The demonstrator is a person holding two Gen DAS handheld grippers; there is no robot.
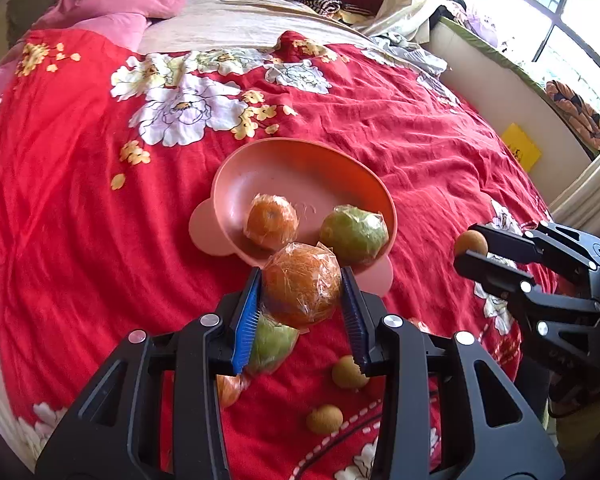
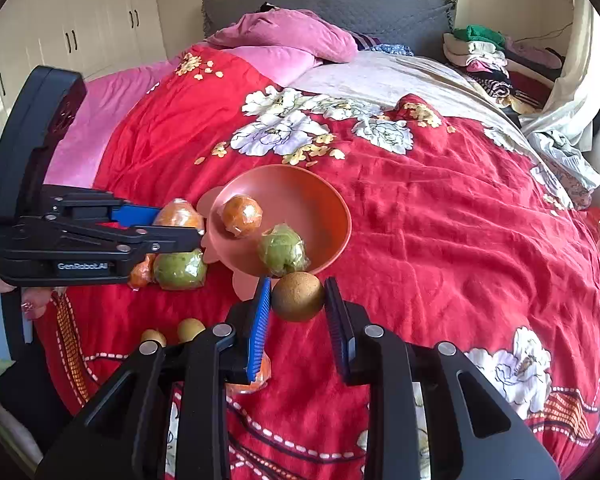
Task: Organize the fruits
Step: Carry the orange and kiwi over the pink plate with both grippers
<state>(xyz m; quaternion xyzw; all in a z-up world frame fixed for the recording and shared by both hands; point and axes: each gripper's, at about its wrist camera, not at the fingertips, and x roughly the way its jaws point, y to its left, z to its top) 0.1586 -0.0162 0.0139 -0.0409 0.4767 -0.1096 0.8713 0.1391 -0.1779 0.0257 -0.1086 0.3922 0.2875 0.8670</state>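
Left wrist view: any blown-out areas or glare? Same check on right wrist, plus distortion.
Left wrist view: the window at top right is blown out, and the plastic wrap on the held orange shows specular glints. Right wrist view: overexposed strip at the right edge by the curtain; the brown fruit is sharp. Both views: strong fisheye bending, dark vignetted corners.

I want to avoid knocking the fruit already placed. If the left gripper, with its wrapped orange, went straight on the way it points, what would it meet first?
Most likely the near rim of the pink bowl, then the wrapped orange fruit and green fruit inside it; depth is uncertain.
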